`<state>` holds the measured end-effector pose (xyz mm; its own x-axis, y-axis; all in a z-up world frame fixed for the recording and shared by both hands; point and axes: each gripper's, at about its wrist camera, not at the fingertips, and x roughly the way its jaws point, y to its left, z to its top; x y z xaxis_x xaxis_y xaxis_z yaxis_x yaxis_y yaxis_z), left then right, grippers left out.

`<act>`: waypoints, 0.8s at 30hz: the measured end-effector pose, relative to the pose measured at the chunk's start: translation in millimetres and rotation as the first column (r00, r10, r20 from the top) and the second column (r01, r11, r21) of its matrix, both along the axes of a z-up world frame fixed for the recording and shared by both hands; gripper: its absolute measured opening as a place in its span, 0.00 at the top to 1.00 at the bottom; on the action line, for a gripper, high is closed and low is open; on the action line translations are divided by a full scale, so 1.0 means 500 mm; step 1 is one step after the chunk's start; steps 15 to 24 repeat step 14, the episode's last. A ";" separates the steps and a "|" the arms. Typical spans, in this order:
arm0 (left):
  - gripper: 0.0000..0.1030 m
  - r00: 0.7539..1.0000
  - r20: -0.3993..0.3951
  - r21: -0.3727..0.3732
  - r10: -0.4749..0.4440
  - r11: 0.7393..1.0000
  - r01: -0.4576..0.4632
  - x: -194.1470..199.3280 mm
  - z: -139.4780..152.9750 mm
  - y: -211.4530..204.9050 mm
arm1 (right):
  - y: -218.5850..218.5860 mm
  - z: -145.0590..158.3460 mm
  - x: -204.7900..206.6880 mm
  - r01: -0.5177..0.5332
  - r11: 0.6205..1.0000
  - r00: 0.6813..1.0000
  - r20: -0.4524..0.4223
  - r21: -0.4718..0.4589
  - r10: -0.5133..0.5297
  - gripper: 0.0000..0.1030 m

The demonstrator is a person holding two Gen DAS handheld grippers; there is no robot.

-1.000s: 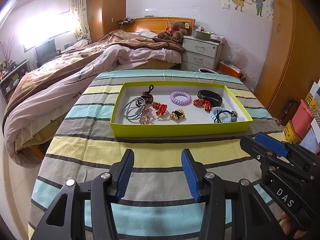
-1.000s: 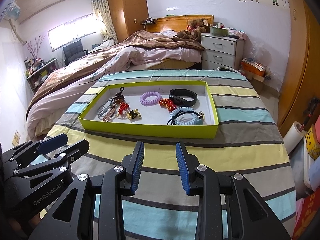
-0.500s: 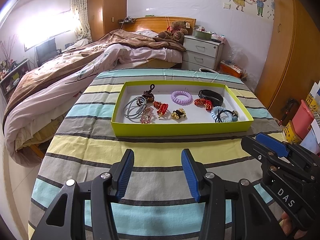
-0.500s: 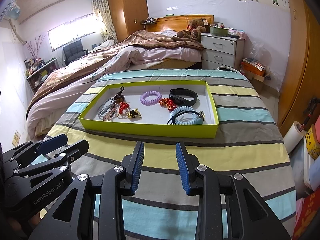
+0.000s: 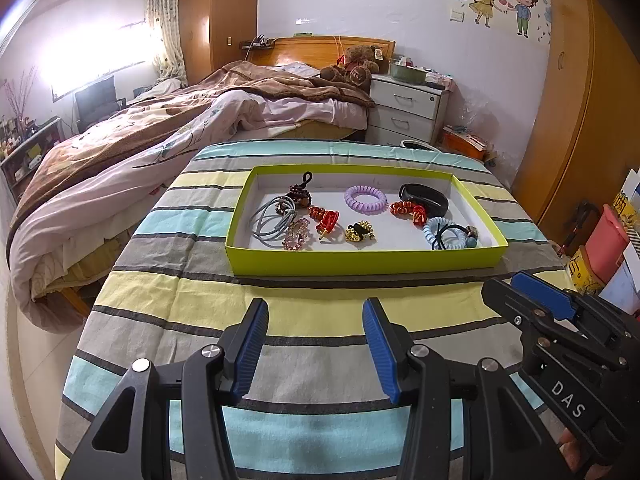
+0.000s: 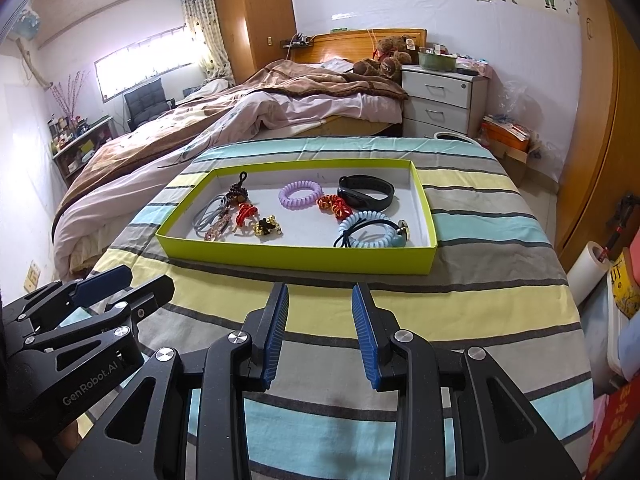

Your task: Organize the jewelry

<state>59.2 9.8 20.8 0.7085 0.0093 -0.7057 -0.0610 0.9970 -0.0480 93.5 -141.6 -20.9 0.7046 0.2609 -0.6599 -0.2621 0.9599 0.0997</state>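
All the jewelry lies inside the green tray (image 5: 360, 266) on the striped tabletop (image 5: 320, 320): purple coil (image 5: 365, 199), black band (image 5: 424, 196), blue coil (image 5: 444, 232) and grey cord (image 5: 268, 218). That fits sorted or merely gathered. Left claw (image 5: 314, 338) and right claw (image 6: 320, 330) are spread, empty. Only the right view shows the paper roll (image 6: 586, 272).

The right gripper (image 6: 319, 300) hangs agape over the striped cloth (image 6: 460, 304), short of the tray (image 6: 304, 259) of hair ties (image 6: 301, 193).
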 end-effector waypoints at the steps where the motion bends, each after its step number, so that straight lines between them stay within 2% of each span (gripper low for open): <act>1: 0.53 1.000 0.002 0.001 0.000 1.000 0.000 0.001 0.000 -0.001 | 0.000 0.000 0.000 0.000 1.000 1.000 0.000 0.001 0.000 0.67; 24: 0.53 1.000 -0.001 0.007 0.001 1.000 -0.001 0.002 -0.001 -0.005 | 0.000 0.000 -0.001 -0.001 1.000 1.000 0.000 0.002 0.001 0.67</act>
